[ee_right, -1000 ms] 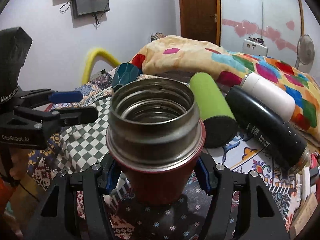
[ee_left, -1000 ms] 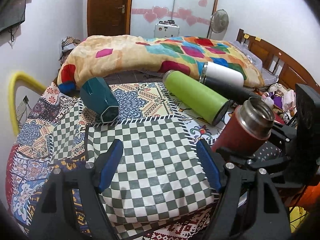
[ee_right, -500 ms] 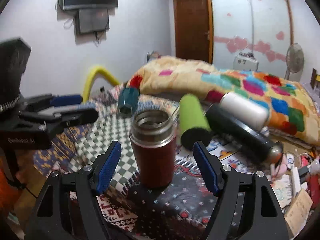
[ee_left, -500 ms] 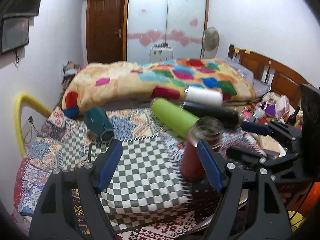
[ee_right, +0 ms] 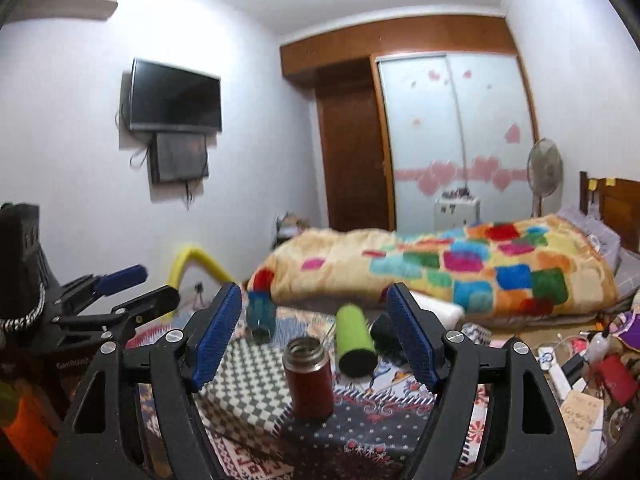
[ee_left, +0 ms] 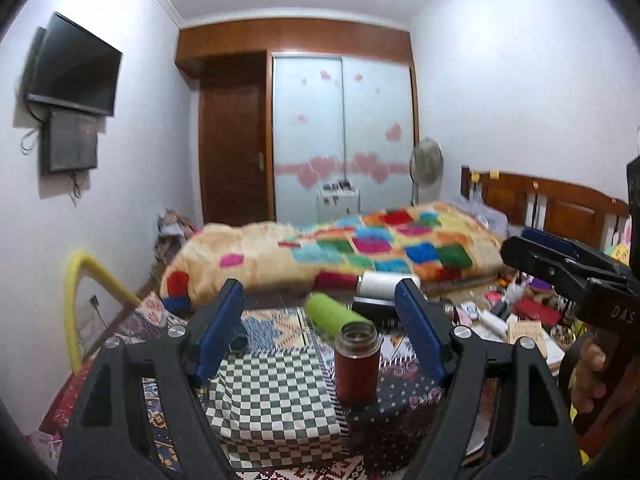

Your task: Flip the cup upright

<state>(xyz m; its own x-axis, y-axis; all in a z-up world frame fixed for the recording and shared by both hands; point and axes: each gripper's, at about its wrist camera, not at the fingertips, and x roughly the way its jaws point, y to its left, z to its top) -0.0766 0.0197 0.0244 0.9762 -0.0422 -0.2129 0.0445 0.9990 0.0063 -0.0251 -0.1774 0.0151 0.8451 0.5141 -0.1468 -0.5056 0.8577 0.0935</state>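
One red cup [ee_left: 357, 364], a steel-rimmed flask with its open mouth facing up, stands upright on the dark flowered patch of the quilted cover [ee_left: 276, 396] that drapes the bench; in the right wrist view the same cup [ee_right: 308, 376] stands at the near edge of the green-and-white checked patch. Neither gripper touches it. Left gripper [ee_left: 320, 334]: jaws spread wide with nothing between them, the blue pads [ee_left: 219, 330] framing the cup from well back. Right gripper [ee_right: 314, 330]: jaws likewise spread wide and holding nothing, the cup seen low between its blue pads [ee_right: 412, 336]. Just behind the cup lies a lime-green bottle [ee_right: 354, 340] on its side, its dark base toward the camera. Beside that, also on their sides, lie a black bottle [ee_left: 374, 306] and a white bottle [ee_left: 386, 285], both partly hidden by the right-hand finger of each gripper. A teal cup [ee_right: 260, 314] rests at the far left of the cover, tilted or on its side; the blur does not settle which. Behind the bench a bed carries a patchwork blanket [ee_right: 440, 268] of coloured squares. A curved yellow tube [ee_left: 80, 300] rises at the left near the wall. A television [ee_right: 176, 98] hangs on the white wall, a wooden door [ee_left: 234, 152] and a sliding wardrobe [ee_left: 344, 136] with pink heart stickers close the far end, and a standing fan [ee_right: 544, 170] stands beside the wardrobe. Small clutter [ee_right: 592, 364] lies at the right edge of the scene.
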